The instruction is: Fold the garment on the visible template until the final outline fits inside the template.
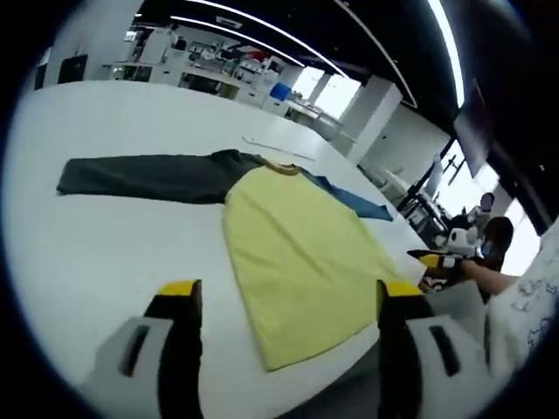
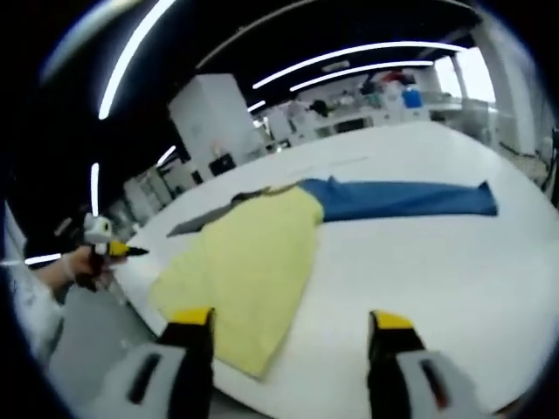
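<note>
In the left gripper view, the left gripper (image 1: 290, 297) rises from the bottom of the frame. Its jaws have yellow tips and stand wide apart, holding nothing. Just past them, in the middle of the frame, lies the garment (image 1: 297, 253), a shirt spread flat on the white bench (image 1: 105, 244). Its body is yellow. One sleeve is dark grey and reaches to the upper left of the frame. The other sleeve is blue (only a bit of it shows here) and points to the upper right. At the right edge of the frame, the other gripper (image 1: 437, 259) comes in, held by a hand.

In the right gripper view, the right gripper (image 2: 291, 321) also rises from the bottom, with its jaws open and empty. The yellow shirt body (image 2: 253, 262) lies just above the left jaw. The blue sleeve (image 2: 406, 197) stretches out to the right of the frame. A hand (image 2: 74, 266) shows at the left edge. Far behind the bench are long ceiling lights (image 2: 358, 59) and cluttered desks (image 2: 384, 96).
</note>
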A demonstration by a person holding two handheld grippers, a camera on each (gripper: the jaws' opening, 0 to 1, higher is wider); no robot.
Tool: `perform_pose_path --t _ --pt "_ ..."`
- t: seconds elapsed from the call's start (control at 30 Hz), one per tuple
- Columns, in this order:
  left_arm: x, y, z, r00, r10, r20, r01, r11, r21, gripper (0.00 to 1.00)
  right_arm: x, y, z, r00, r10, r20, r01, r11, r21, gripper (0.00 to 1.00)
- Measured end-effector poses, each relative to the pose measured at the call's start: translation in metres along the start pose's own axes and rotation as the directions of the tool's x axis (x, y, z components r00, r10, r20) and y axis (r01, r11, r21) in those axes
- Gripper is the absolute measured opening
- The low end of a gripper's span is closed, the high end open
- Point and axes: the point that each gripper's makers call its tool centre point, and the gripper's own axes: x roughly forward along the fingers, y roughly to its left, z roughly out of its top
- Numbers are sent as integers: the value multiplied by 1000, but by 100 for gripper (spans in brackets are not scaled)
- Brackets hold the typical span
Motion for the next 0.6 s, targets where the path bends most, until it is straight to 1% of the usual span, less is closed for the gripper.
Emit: perform_pose_path --t 0.03,0.07,0.1,0.13,0.17,0.2,0.23,0.3,0.47,0.6 --pt "0 -1 3 1000 -1 18 0 1000 19 97 0 -2 1 1000 -6 2 6 1000 -5 84" --pt "0 -2 5 1000 -1 27 -1 999 47 99 0 -4 3 1000 -11 1 11 1000 -9 87" --pt "-1 -2 7 999 -4 33 1 997 72 99 0 -6 4 1000 -15 4 15 1000 -13 91" --pt "-1 -6 11 998 1 60 -6 996 87 99 -1 -9 7 1000 -26 11 27 999 -20 93" --pt "-1 -8 12 998 -5 62 0 996 85 99 -1 -9 8 1000 -27 11 28 999 -21 95" --pt "2 -4 16 997 -18 73 12 996 84 99 -2 -12 11 999 -34 15 35 999 -23 97" --pt "2 -5 18 996 -26 81 19 996 86 99 -3 -13 13 999 -40 18 40 999 -27 98" --pt "1 -7 23 994 -34 106 24 995 94 99 -3 -17 18 999 -43 20 43 999 -30 99" --pt "0 -10 28 992 -40 123 28 995 99 99 -3 -25 25 998 -60 8 60 996 -67 99" --pt "-1 -13 34 986 -55 156 39 994 100 99 -1 -30 32 998 -60 11 60 996 -64 99"
